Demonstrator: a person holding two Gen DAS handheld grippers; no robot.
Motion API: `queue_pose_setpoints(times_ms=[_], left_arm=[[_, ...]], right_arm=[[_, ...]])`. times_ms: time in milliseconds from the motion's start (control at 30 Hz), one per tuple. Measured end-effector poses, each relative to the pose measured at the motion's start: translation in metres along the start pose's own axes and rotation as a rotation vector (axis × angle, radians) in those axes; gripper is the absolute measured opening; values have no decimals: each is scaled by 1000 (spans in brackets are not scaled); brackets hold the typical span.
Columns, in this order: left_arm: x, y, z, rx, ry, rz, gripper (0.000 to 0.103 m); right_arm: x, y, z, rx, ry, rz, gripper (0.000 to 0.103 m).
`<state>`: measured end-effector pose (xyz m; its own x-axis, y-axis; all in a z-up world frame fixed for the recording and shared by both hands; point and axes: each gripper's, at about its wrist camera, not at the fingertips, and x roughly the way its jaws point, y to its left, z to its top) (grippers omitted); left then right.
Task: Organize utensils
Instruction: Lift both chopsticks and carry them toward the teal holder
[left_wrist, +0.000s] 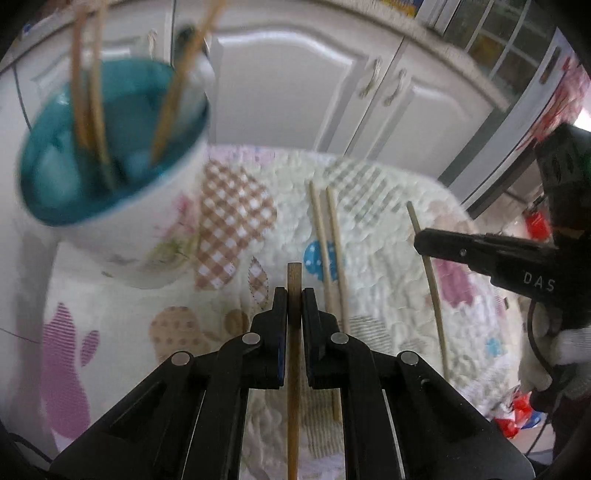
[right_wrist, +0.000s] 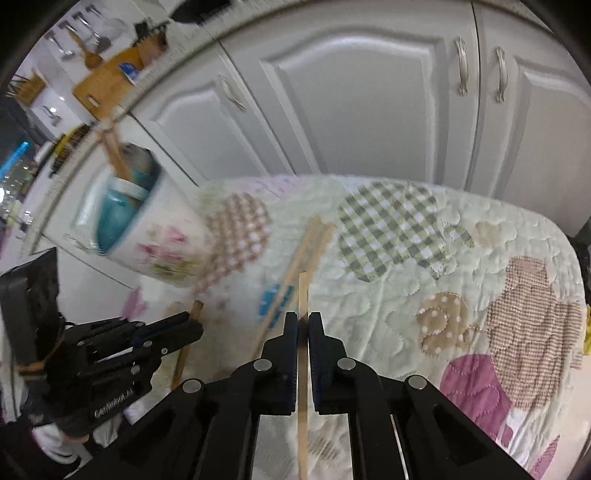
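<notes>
Starting with the quilted cloth (left_wrist: 388, 229) that covers the bench: it carries the holder cup (left_wrist: 110, 177), white outside and teal inside, at your far left, with several chopsticks already standing in it. The cup is blurred in both views, so judge its lean with care.

Your left gripper (left_wrist: 294, 295) has its jaws clenched on a darker chopstick (left_wrist: 294, 280), whose long axis runs straight ahead along the fingers, tip just past them. The cup mouth lies up and to the left of that tip, so this hand looks nearer.

Your right gripper (right_wrist: 303, 321) grasps a paler chopstick (right_wrist: 303, 291) the same way; from there the cup sits well off to the left, beyond your other hand.

Two loose chopsticks (left_wrist: 328, 251) lie side by side on the cloth between the grippers, pointing away from you.
</notes>
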<state>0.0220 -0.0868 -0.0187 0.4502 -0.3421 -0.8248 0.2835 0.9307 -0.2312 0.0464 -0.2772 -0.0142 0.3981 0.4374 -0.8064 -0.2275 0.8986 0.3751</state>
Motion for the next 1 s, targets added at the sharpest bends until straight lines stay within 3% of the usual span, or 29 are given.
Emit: queue_pose_setpoints(times_ms=[533,1000], left_arm=[[-111,-1,-6,15,-180,-70,6],[-153,7,2,6,-253,-38,6]], right_arm=[[-116,57,-29,-148,-181,79,5],[-147,81,-20,-206,-254,89,5]])
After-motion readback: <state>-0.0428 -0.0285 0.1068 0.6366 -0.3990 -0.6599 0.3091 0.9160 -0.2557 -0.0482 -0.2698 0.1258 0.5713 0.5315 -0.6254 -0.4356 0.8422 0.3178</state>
